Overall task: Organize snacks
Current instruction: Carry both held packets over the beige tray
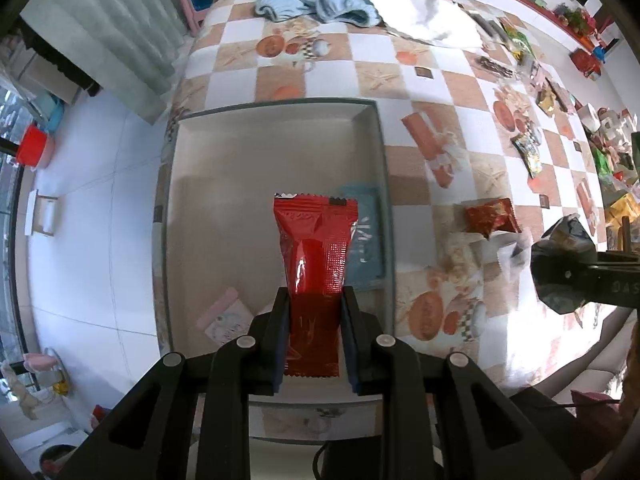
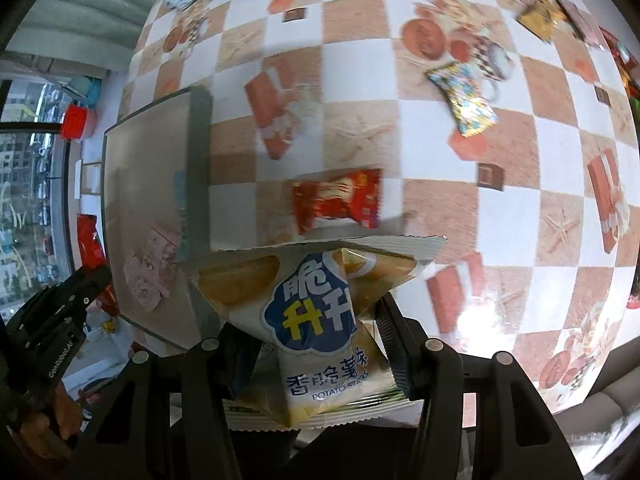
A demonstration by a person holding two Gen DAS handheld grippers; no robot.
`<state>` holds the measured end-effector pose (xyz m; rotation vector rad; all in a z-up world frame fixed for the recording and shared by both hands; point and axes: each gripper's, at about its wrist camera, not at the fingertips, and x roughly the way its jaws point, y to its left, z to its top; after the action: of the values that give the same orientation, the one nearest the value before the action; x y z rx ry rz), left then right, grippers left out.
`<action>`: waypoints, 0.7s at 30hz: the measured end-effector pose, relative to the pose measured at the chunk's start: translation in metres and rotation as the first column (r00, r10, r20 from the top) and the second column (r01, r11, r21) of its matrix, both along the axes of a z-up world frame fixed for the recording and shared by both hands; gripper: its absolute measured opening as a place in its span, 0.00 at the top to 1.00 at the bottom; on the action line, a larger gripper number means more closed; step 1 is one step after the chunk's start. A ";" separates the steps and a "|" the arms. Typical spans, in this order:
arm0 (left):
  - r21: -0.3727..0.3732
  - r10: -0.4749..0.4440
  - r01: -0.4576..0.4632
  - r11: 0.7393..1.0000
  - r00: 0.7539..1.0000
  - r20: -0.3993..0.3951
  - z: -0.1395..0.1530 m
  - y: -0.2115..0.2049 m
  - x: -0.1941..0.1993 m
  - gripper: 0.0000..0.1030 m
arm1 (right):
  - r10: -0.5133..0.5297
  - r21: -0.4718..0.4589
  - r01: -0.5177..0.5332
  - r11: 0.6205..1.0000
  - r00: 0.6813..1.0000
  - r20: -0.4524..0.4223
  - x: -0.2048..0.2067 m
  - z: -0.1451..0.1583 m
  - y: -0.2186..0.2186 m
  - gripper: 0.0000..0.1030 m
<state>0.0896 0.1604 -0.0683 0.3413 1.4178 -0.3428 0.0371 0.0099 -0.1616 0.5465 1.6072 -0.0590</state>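
Left wrist view is showing the left gripper pinching a red snack packet between its narrowed fingers, the packet hanging over the grey tray, where a blue packet and a pink packet are lying. In the right wrist view the right gripper is clamping a white potato sticks bag above the checkered tablecloth, just beside the tray's edge, with a red-orange snack lying on the cloth beyond it.
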 end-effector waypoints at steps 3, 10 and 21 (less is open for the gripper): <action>-0.011 0.012 -0.012 1.000 1.000 0.001 -0.001 0.014 0.006 0.75 | 0.027 -0.017 -0.027 0.999 1.000 -0.002 0.010 0.003 0.016 0.46; -0.036 0.033 -0.033 0.999 0.999 0.003 -0.003 0.035 0.015 0.75 | 0.107 -0.054 -0.106 0.993 0.994 0.012 0.030 0.013 0.051 0.46; -0.071 0.051 -0.052 0.996 0.999 -0.005 -0.006 0.054 0.022 0.75 | 0.172 -0.093 -0.171 0.981 0.985 0.009 0.042 0.020 0.078 0.46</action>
<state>0.1115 0.2143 -0.0746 0.2462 1.4112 -0.3504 0.0790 0.0876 -0.1412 0.3351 1.6211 0.0010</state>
